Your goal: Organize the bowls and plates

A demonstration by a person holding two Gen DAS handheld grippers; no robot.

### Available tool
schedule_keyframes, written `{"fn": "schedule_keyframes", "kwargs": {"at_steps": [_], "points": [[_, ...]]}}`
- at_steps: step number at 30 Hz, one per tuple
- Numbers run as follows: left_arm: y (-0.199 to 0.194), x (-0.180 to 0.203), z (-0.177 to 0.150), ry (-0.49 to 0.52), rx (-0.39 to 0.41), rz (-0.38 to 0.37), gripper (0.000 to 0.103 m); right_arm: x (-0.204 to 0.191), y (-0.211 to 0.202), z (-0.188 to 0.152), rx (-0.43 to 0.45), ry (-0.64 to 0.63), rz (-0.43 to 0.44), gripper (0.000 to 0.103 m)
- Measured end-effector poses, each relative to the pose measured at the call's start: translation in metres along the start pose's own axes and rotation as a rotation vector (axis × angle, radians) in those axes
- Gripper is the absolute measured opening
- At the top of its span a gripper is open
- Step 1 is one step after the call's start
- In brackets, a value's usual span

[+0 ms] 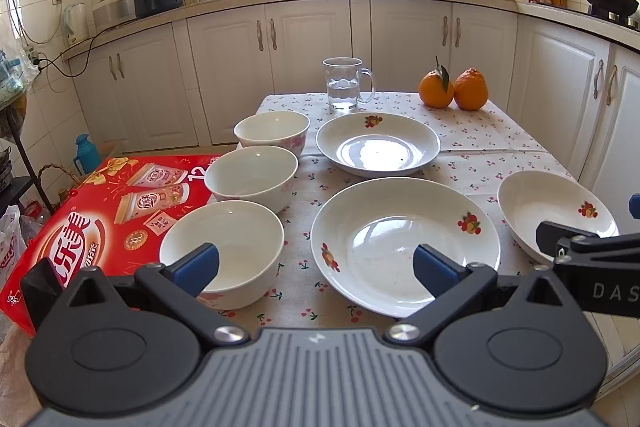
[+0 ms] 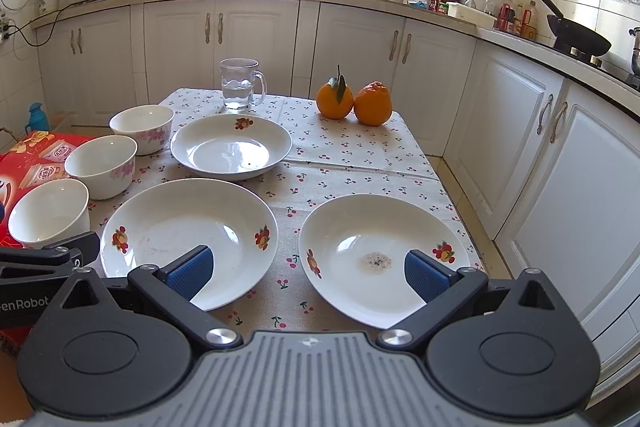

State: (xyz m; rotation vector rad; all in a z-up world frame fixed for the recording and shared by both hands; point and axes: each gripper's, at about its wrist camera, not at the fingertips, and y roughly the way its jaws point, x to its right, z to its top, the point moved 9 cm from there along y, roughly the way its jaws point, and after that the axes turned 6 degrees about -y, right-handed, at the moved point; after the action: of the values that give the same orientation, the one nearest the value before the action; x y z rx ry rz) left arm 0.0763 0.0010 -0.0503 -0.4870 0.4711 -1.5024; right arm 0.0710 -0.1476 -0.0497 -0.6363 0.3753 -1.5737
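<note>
Both grippers, left and right, hover spread wide and empty over the tabletop's near edge, three bowls lining its left edge beside three plates (only the right view catches the near-right plate's gritty smear).

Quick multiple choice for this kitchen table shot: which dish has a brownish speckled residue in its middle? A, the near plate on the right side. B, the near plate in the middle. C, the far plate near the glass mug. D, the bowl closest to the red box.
A: in the right wrist view, the near right plate shows a brownish speckled patch at its centre, while the other plates and bowls look clean.
</note>
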Motion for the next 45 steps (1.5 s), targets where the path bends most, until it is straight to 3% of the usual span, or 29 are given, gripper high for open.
{"fn": "schedule_keyframes", "kwargs": {"at_steps": [11, 14, 24, 29, 33, 39, 45], "points": [[0.003, 0.008, 0.013, 0.013, 0.020, -0.067, 0.102, 0.007, 0.002, 0.007, 0.020, 0.007, 0.022, 0.103], [0.002, 0.009, 0.022, 0.044, 0.054, -0.047, 0.102, 0.013, 0.003, 0.011, 0.037, -0.003, 0.036, 0.103], [0.019, 0.018, 0.047, 0.072, 0.056, -0.103, 0.102, 0.064, 0.009, 0.014, 0.091, -0.013, 0.042, 0.103], [0.031, 0.032, 0.054, 0.117, 0.050, -0.129, 0.102, 0.097, 0.023, -0.006, 0.044, -0.027, 0.021, 0.103], [0.041, 0.047, 0.060, 0.164, 0.032, -0.150, 0.102, 0.112, 0.040, -0.033, -0.017, -0.001, 0.065, 0.103], [0.063, 0.073, 0.057, 0.196, -0.035, -0.225, 0.102, 0.106, 0.061, -0.063, -0.078, 0.005, 0.180, 0.103], [0.083, 0.102, 0.054, 0.270, -0.057, -0.252, 0.103, 0.098, 0.083, -0.077, -0.121, -0.050, 0.237, 0.103]]}}
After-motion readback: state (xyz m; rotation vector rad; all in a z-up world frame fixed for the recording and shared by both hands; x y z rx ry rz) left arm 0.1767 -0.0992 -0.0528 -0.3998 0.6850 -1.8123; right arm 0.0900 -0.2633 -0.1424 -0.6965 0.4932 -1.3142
